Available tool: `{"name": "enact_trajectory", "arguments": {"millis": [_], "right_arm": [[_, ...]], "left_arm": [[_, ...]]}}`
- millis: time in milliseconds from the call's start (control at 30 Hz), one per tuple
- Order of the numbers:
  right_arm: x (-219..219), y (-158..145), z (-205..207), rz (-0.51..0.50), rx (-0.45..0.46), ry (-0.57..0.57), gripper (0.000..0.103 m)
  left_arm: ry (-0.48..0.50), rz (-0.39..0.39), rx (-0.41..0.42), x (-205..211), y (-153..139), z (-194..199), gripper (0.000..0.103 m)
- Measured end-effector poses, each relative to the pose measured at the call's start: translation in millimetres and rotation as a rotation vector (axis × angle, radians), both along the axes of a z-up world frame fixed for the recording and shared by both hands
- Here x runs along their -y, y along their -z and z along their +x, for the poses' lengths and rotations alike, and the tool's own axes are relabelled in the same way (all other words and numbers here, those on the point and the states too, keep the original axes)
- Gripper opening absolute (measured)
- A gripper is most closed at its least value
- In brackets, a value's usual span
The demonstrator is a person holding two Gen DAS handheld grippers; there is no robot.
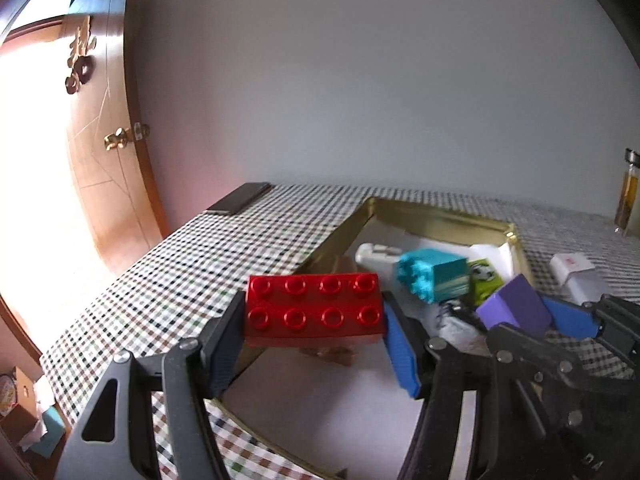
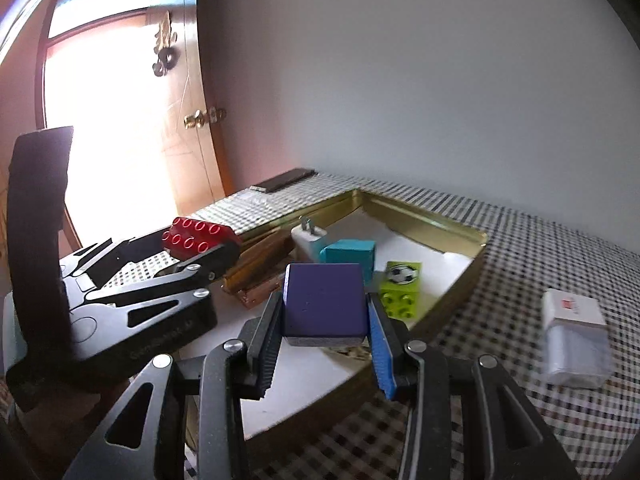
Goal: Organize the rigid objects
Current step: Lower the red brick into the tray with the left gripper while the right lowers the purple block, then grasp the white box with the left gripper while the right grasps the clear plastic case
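My left gripper (image 1: 314, 314) is shut on a red eight-stud brick (image 1: 314, 308) and holds it over the left wall of a gold tin tray (image 1: 440, 216). My right gripper (image 2: 325, 312) is shut on a purple block (image 2: 324, 304) and holds it above the tray's (image 2: 420, 216) white floor. In the left wrist view the purple block (image 1: 514, 306) shows at right. In the right wrist view the red brick (image 2: 196, 236) shows at left. A teal brick (image 2: 350, 256), a lime football brick (image 2: 400, 288), a white plug adapter (image 2: 308, 240) and a brown wooden piece (image 2: 260, 268) lie in the tray.
The tray sits on a checked tablecloth (image 1: 200, 264). A white packet (image 2: 576, 336) lies on the cloth to the right of the tray. A dark phone (image 1: 240, 198) lies at the far left corner. A glass bottle (image 1: 628, 196) stands far right. A wooden door (image 1: 104, 140) is at left.
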State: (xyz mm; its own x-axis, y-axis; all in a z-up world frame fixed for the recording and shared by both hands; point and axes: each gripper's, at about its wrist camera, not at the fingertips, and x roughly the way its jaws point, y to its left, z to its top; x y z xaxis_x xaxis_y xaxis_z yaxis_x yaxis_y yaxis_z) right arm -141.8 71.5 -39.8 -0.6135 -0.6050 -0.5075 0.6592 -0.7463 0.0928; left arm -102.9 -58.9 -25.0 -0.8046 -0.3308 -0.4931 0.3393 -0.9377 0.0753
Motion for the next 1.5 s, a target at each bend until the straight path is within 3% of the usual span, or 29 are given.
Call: {"name": "enact_trajectory", "arguments": {"millis": [167, 233, 333, 400, 767, 967, 1233, 1333, 1500], "right_arm": [[13.8, 5.5, -3.7, 0.026, 0.041, -0.032, 0.043], [16.3, 7.7, -5.4, 0.035, 0.061, -0.043, 0.044], [15.4, 7.6, -4.0, 0.043, 0.055, -0.031, 0.056], [10.4, 6.3, -3.7, 0.040, 0.047, -0.009, 0.065], [-43.9, -6.7, -6.3, -0.010, 0.039, 0.088, 0.071], [-99.9, -8.4, -17.5, -0.025, 0.048, 0.217, 0.076], [-159.2, 8.4, -58.2, 0.033, 0.163, 0.441, 0.077], [-161.4, 17.9, -71.1, 0.067, 0.215, 0.460, 0.077], [-155.6, 17.8, -79.5, 0.130, 0.201, 0.483, 0.083]], "left_arm": [[-0.017, 0.009, 0.030, 5.4, 6.0, -4.5, 0.065], [-0.031, 0.010, 0.032, 6.2, 6.6, -3.5, 0.086], [-0.050, -0.005, 0.010, 2.9, 3.9, 1.9, 0.099], [-0.053, -0.008, 0.000, 0.2, 1.3, 3.8, 0.102], [0.006, -0.007, 0.004, -35.4, -4.4, -1.2, 0.102], [0.059, 0.037, -0.012, -63.8, -12.0, -6.7, 0.102], [0.188, 0.016, -0.005, -121.9, -17.9, -31.0, 0.102], [0.212, 0.003, 0.020, -140.1, -14.3, -44.9, 0.102], [0.218, 0.028, 0.076, -149.0, -4.9, -69.4, 0.102]]}}
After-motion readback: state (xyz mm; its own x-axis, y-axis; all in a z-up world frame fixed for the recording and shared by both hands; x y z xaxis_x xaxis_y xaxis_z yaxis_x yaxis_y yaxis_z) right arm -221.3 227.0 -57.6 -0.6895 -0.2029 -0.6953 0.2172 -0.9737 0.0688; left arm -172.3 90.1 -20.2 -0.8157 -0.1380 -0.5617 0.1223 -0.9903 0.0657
